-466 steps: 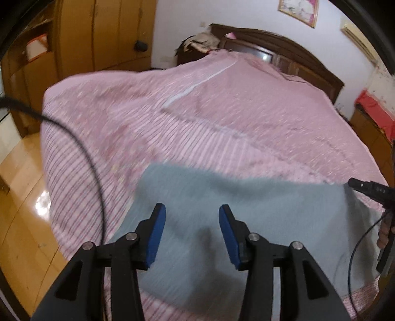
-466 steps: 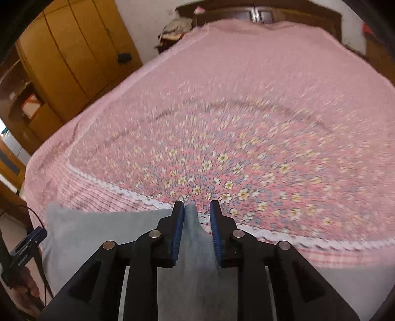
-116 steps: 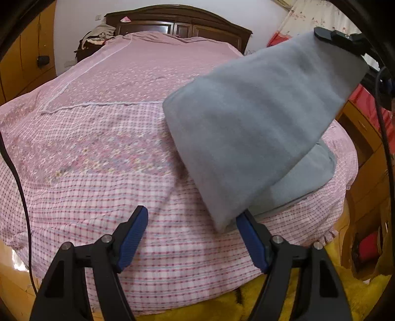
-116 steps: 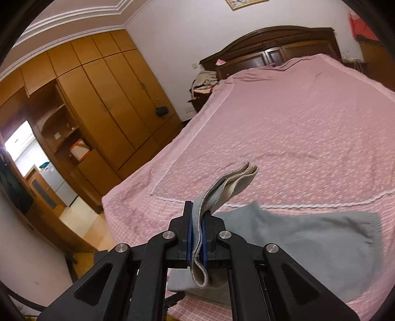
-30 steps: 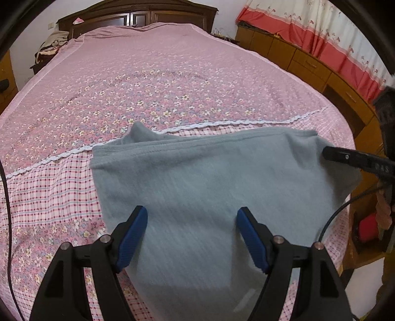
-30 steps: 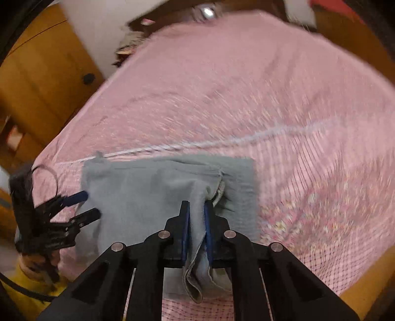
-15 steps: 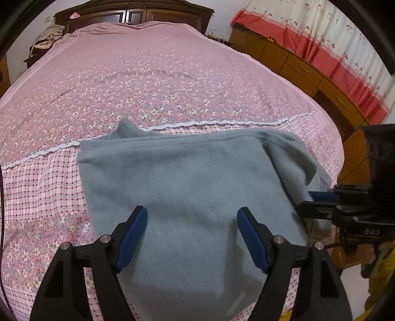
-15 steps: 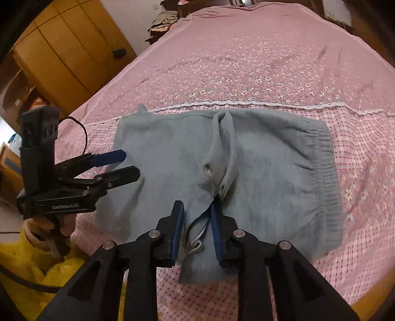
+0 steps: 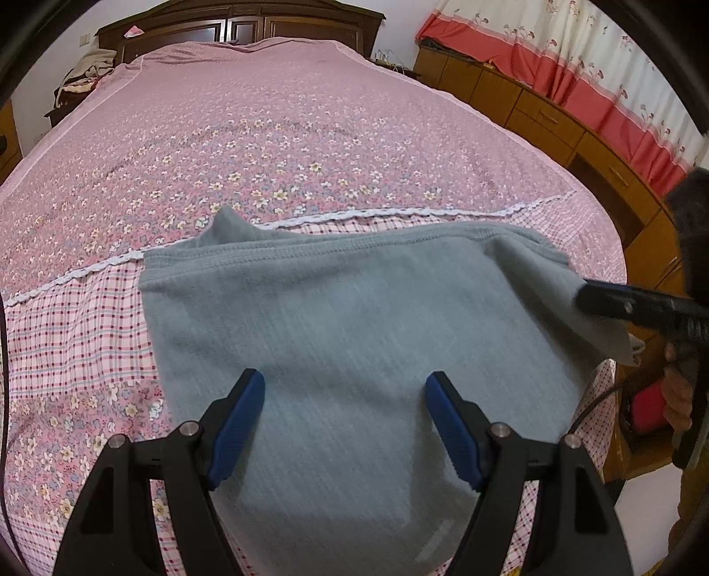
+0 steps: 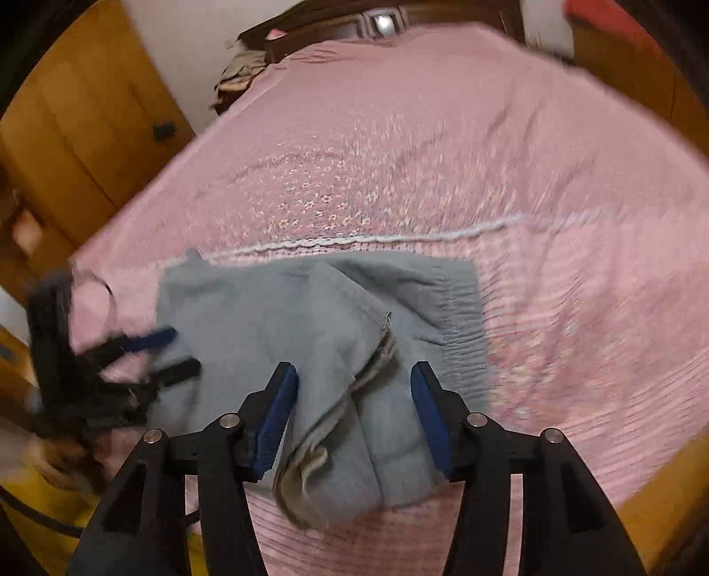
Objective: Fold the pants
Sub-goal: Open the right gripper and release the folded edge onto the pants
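Observation:
The grey pants [image 9: 354,328] lie folded over on the foot of the pink bed [image 9: 248,133]. My left gripper [image 9: 345,421] hovers open above their near part, nothing between its blue pads. In the right wrist view my right gripper [image 10: 354,416] has its jaws opening over the pants [image 10: 274,319]. The loose cuff edge [image 10: 354,390] lies between the fingers, and the pads do not press on it. The other gripper's fingers [image 10: 155,350] show at the left edge of the pants. In the left wrist view, the right gripper's dark finger [image 9: 620,301] sits at the pants' right corner.
A wooden headboard [image 9: 239,22] stands at the far end of the bed. A low wooden cabinet [image 9: 554,119] runs under red and white curtains on the right. A tall wooden wardrobe [image 10: 79,124] stands on the left. The bed edge drops off just below the pants.
My right gripper, shut on the cuff edge a second ago, has spread its jaws and let the fabric drop onto the pants. The left gripper has stayed still and open.

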A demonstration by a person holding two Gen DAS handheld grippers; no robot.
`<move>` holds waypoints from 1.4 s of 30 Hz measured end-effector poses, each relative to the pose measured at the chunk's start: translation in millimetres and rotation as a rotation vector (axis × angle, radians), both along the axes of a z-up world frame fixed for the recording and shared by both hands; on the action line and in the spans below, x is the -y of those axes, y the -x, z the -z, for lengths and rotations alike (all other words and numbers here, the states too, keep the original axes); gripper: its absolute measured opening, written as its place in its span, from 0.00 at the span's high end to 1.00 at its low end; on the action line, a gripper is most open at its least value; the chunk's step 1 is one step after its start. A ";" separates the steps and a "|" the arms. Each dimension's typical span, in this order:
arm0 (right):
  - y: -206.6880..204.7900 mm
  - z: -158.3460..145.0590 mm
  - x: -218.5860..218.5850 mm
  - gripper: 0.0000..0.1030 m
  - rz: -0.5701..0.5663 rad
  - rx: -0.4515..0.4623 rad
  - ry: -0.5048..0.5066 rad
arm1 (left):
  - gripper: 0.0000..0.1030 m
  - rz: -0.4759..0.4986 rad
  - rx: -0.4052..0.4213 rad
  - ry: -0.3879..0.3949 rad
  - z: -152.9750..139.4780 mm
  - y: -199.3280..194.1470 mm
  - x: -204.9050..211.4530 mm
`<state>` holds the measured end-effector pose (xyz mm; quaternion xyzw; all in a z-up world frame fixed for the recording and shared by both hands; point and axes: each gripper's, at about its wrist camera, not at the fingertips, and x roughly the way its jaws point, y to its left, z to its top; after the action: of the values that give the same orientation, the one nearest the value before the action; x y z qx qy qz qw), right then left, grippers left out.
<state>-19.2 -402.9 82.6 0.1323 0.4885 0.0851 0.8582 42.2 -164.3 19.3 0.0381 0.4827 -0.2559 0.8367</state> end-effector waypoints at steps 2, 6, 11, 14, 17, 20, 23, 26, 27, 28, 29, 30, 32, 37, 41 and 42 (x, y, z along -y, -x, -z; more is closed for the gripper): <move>-9.1 11.8 11.9 0.47 0.025 -0.049 -0.120 | 0.24 -0.001 0.001 -0.005 0.5 -0.9 1.0; -19.2 28.6 23.7 0.46 0.077 -0.094 -0.243 | 0.24 0.000 0.002 -0.009 1.6 -1.3 3.0; -19.4 25.6 26.1 0.47 0.086 -0.056 -0.282 | 0.24 -0.001 0.004 -0.011 2.6 -1.1 3.7; -18.6 23.2 33.5 0.49 0.096 -0.037 -0.352 | 0.24 0.001 0.004 -0.009 3.0 -2.0 3.3; -16.8 20.6 38.1 0.59 0.088 -0.021 -0.405 | 0.24 0.000 0.003 -0.006 3.3 -2.3 2.3; -14.1 19.0 32.1 0.60 0.067 0.005 -0.420 | 0.24 0.000 0.003 -0.006 3.6 -2.4 1.9; -13.9 12.6 18.1 0.66 0.045 0.044 -0.356 | 0.24 -0.001 0.003 -0.009 3.1 -1.9 1.8; -15.0 6.0 10.9 0.76 0.046 0.072 -0.329 | 0.24 -0.002 0.002 -0.010 2.7 -1.8 1.9; -16.4 4.2 9.2 0.79 0.044 0.081 -0.323 | 0.24 -0.004 0.001 -0.009 2.4 -1.9 1.7; -18.3 2.6 7.3 0.84 0.043 0.088 -0.308 | 0.24 -0.005 0.000 -0.007 2.2 -2.2 1.0; -19.2 0.6 5.3 0.87 0.043 0.096 -0.286 | 0.24 -0.007 -0.001 -0.006 1.4 -2.2 1.0; -22.5 -0.6 1.9 0.87 0.041 0.101 -0.270 | 0.24 -0.007 -0.001 -0.005 0.9 -2.3 1.1; -22.1 -3.4 -0.7 0.88 0.037 0.115 -0.209 | 0.24 -0.007 -0.002 -0.004 0.6 -2.9 0.3; -20.6 -13.7 -19.8 0.90 0.044 0.181 -0.028 | 0.24 -0.012 0.002 0.003 -2.9 -3.3 -1.3; -18.1 -25.0 -30.6 0.90 0.088 0.242 0.184 | 0.24 -0.020 0.031 0.012 -12.1 -5.6 -5.2; -18.8 -27.0 -33.3 0.90 0.095 0.252 0.227 | 0.24 -0.024 0.043 0.008 -15.2 -7.8 -6.4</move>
<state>-0.4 -369.6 109.6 0.0457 0.3770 0.0048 0.9251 50.1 -157.9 34.5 0.0344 0.4638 -0.2469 0.8502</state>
